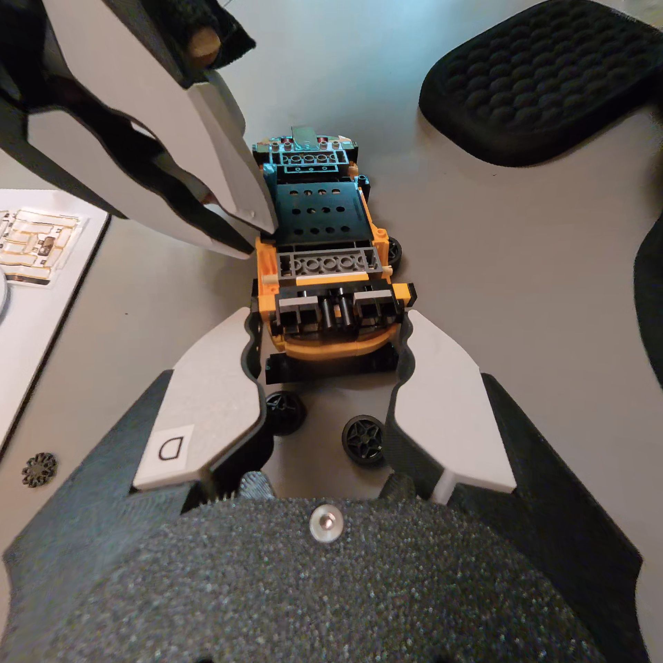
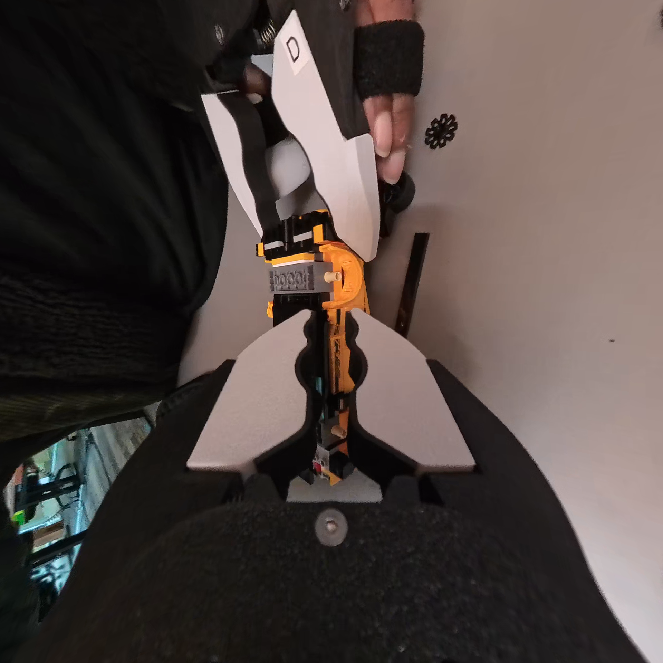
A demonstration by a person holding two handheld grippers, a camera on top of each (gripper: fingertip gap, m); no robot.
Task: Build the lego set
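An orange and black lego car is held underside up above the grey table. One black wheel is on its far right side. My left gripper is shut on the car's near end, one finger on each side. My right gripper comes in from the upper left and grips the car's left flank. In the right wrist view the right gripper is shut on the car's body, and the left gripper holds the far end.
Two loose black wheels and a long black plate lie on the table under the car. A sticker sheet lies on white paper at the left. A small black gear-like piece lies nearby. A black padded armrest is at the upper right. Across from one pair of fingers to the other is roughly 5 cm. Between my left fingertips and the black wheel there is roughly 6 cm.
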